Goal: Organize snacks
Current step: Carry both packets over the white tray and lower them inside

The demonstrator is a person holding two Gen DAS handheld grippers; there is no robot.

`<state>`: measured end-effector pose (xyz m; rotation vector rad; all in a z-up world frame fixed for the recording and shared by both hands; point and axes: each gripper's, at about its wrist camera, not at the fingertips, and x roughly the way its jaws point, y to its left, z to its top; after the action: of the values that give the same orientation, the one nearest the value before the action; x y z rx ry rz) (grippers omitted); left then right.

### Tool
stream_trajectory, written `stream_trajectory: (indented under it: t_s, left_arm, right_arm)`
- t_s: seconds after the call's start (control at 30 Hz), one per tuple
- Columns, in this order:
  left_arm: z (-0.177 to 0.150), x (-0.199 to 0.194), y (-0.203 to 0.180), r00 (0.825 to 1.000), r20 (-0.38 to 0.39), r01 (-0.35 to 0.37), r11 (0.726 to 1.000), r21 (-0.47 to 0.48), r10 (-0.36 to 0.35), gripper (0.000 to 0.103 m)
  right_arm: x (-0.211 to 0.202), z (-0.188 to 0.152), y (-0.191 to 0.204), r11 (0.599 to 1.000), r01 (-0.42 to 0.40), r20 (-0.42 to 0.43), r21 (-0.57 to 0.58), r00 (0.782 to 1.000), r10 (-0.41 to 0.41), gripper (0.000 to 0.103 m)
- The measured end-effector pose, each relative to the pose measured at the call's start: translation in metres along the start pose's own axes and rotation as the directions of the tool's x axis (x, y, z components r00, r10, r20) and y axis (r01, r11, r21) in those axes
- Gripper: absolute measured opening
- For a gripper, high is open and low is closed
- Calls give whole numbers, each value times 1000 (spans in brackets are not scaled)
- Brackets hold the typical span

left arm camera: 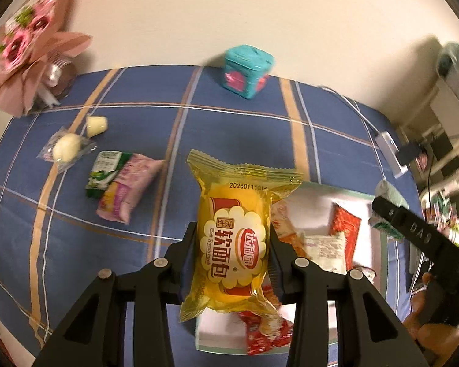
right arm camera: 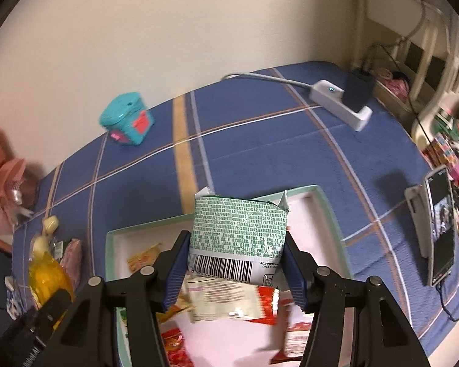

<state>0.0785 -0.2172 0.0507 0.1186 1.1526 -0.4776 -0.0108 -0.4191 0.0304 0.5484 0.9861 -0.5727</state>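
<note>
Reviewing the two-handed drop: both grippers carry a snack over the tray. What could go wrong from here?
1. The left gripper pinches the soft yellow bread pack mid-body; it may get crushed or slip.
2. The tray already holds loose packets; the right gripper's green-printed pack may land crooked on top.
3. Both grippers crowd the same tray and could collide.

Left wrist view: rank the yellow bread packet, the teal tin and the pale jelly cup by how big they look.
1. Yellow bread packet, by far the largest, though it sits right at the lens in the left tongs, so nearness inflates it.
2. Teal tin by the far wall.
3. Pale jelly cup, smallest.
</note>
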Motion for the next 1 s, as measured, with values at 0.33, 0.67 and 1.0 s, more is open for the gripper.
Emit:
stream_trajectory:
  t_s: [0.33, 0.67, 1.0]
  left_arm:
    - [-16, 10, -64, 999, -22, 26, 988, 155, -23, 42]
    - [-40, 43, -102, 993, -116, 17, 966, 258, 14, 42]
    - [-49, 65, -103, 985, -172, 20, 967, 254, 25, 42]
  right_arm:
    - [-8, 5, -36, 999, 26, 12, 37, 1000, -26, 60]
    - [20, -3, -46, 998, 47, -78, 42, 996, -44, 60]
    - [53, -18, -50, 997, 64, -165, 39, 985, -57, 60]
